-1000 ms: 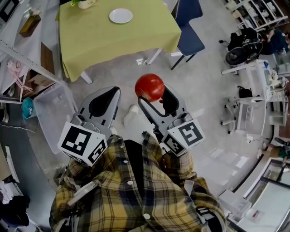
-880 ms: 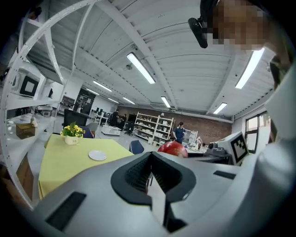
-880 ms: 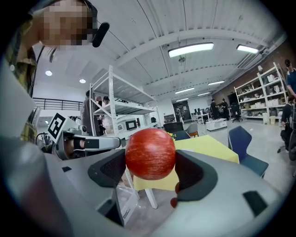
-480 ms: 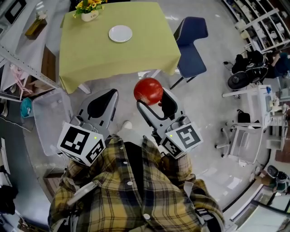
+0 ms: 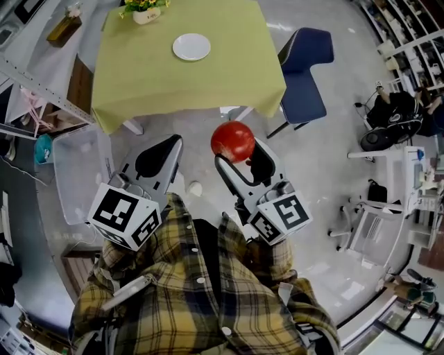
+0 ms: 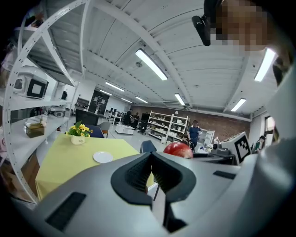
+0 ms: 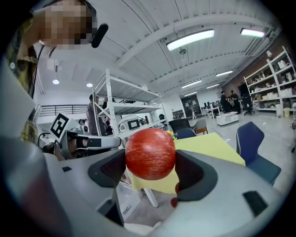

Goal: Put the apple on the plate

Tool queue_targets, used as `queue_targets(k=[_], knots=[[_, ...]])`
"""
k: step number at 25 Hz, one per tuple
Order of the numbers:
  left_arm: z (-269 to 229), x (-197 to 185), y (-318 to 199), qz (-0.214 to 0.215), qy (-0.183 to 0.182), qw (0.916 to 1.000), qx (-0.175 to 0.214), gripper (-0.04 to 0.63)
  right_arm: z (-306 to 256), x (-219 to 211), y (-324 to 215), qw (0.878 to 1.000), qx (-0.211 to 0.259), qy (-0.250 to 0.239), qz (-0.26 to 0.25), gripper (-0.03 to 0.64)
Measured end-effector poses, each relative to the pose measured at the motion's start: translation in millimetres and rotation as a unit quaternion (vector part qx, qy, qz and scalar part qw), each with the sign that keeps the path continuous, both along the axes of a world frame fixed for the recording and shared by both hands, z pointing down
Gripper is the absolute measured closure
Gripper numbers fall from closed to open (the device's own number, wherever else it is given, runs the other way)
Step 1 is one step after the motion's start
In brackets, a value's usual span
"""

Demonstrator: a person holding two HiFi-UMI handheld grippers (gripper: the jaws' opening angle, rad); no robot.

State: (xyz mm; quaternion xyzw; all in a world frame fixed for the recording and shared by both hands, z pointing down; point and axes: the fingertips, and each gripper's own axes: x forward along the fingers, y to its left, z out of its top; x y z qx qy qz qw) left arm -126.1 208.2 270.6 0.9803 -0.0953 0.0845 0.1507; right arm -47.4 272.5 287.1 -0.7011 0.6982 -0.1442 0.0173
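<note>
While the right gripper [image 5: 236, 148] clamps its fingers on opposite sides of the red apple [image 5: 232, 140], the apple is held in the air over the floor, just short of the near edge of the surface [image 5: 229, 69]; the white plate [image 5: 191, 46] lies on the surface toward its far edge, near a flower pot [image 5: 146, 12]; the left gripper [image 5: 158, 158], also short of the near edge, has its fingers pressed together, holding nothing; a blue chair [image 5: 305, 76] stands at the right side of the surface.
</note>
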Motion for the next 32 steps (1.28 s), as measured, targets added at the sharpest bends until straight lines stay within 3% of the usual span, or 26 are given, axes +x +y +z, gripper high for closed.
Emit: queue_targets(k=[9, 16, 25, 32], knots=[[13, 23, -17, 0.012, -0.006, 0.9998, -0.014, 0.588, 11, 24, -8, 1.0, -0.01, -0.01, 0.019, 0.29], [18, 64, -52, 0.03, -0.002, 0.9993, -0.02, 0.588, 18, 56, -35, 0.999, -0.026, -0.004, 0.035, 0.29], [13, 122, -137, 0.026, 0.002, 0.9994, -0.024, 0.588, 11, 108, -126, 0.999, -0.035, 0.011, 0.017, 0.29], [13, 136, -208, 0.005, 0.002, 0.9994, -0.033, 0.588, 14, 125, -201, 0.999, -0.048, 0.007, -0.009, 0.29]])
